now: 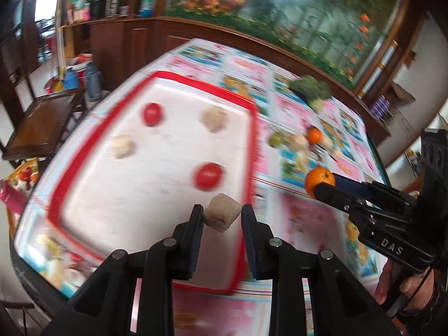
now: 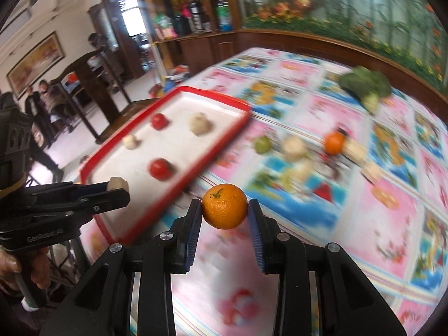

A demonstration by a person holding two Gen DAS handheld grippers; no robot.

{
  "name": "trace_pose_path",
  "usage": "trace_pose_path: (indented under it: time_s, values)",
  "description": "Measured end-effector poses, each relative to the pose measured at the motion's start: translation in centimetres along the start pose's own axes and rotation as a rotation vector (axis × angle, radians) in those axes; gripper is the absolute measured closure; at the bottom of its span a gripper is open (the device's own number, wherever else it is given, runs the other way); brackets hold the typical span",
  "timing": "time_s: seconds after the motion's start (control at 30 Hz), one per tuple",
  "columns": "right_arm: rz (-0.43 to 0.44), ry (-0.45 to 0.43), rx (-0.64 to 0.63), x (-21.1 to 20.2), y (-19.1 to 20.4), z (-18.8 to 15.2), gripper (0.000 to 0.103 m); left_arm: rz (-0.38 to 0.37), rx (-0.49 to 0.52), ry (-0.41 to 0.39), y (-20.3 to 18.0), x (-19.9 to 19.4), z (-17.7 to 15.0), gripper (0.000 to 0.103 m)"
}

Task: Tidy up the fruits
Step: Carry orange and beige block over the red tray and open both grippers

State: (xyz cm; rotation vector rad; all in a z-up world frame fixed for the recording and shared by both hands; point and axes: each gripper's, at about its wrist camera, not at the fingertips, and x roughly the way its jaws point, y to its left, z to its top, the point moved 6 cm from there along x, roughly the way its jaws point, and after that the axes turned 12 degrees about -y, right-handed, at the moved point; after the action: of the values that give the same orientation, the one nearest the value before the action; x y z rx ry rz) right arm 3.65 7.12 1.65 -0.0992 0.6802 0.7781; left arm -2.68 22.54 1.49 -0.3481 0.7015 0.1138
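While four pieces already sit in the red tray, the left gripper clamps a beige chunk and the right gripper an orange — more fruit (blurred) waits at two o'clock.

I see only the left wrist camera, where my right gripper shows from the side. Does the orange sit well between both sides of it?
Observer: Yes. From the right wrist camera, the right gripper presses the orange on both sides, with its stem pointing up.
Operator: Is anybody near the table?
Observer: Several people stand in the room beyond the red tray, past a dark wooden stand.
Operator: How does my left gripper look from there?
Observer: The left gripper is closed on the beige chunk and hangs over the near part of the tray.
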Motion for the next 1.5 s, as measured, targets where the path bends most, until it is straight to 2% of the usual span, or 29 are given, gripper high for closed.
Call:
trace_pose_path:
  time_s: [0.27,0.53,0.73,1.03,1.17,1.5]
  values:
    - [0.117,0.021,-0.087,4.4,7.1,1.7,0.07,0.118,-0.051,-0.019,6.2,0.6,0.9,0.073]
    - [0.173,0.091,-0.16,8.6,11.6,0.0,0.07,0.187,-0.052,0.018,9.7,2.9,0.3,0.073]
    - [0.165,0.14,-0.155,10.3,11.8,-1.3,0.07,0.201,-0.043,0.03,10.4,3.7,0.0,0.073]
    - [0.153,0.145,-0.148,10.3,12.1,-1.2,0.068,0.207,-0.057,0.029,10.6,3.6,0.0,0.072]
    - [0.145,0.163,-0.127,10.8,11.8,-1.4,0.068,0.219,-0.072,0.036,10.6,3.4,-0.1,0.058]
    - [0.138,0.166,-0.114,9.5,11.4,-1.7,0.066,0.238,-0.071,0.04,9.7,2.4,-0.4,0.048]
